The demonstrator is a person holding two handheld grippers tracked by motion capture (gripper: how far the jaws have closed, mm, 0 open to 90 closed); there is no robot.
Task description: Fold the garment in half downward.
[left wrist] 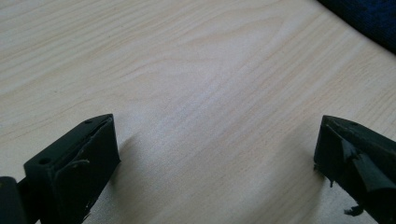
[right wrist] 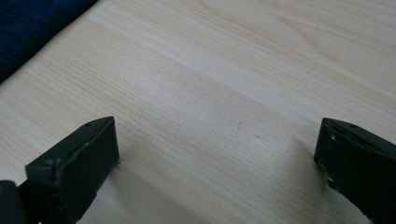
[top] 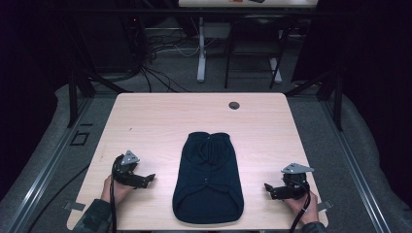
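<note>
A dark navy knitted sleeveless garment (top: 208, 178) lies flat at the middle of the pale wood-grain table (top: 145, 121), near the front edge. The left gripper (top: 148, 178) and right gripper (top: 268, 187) rest beside it, each with jaws wide apart, holding nothing. The high view shows a round hole (top: 234, 105) at the far edge.

In the high view, the person's forearms are cut off by the bottom edge, so only the hands and a part of the sleeves show. The left hand (top: 114, 188) is partly hidden under the left gripper (top: 145, 179), and the right hand (top: 302, 203) under the right gripper (top: 270, 189). The dark garment (top: 208, 179) is folded, so its underside is hidden, and its small details are too dark to tell. At the top edge, a second table (top: 248, 3) is cut off. In the left gripper view only a corner of the garment shows, at the upper right; in the right gripper view, at the upper left.
</note>
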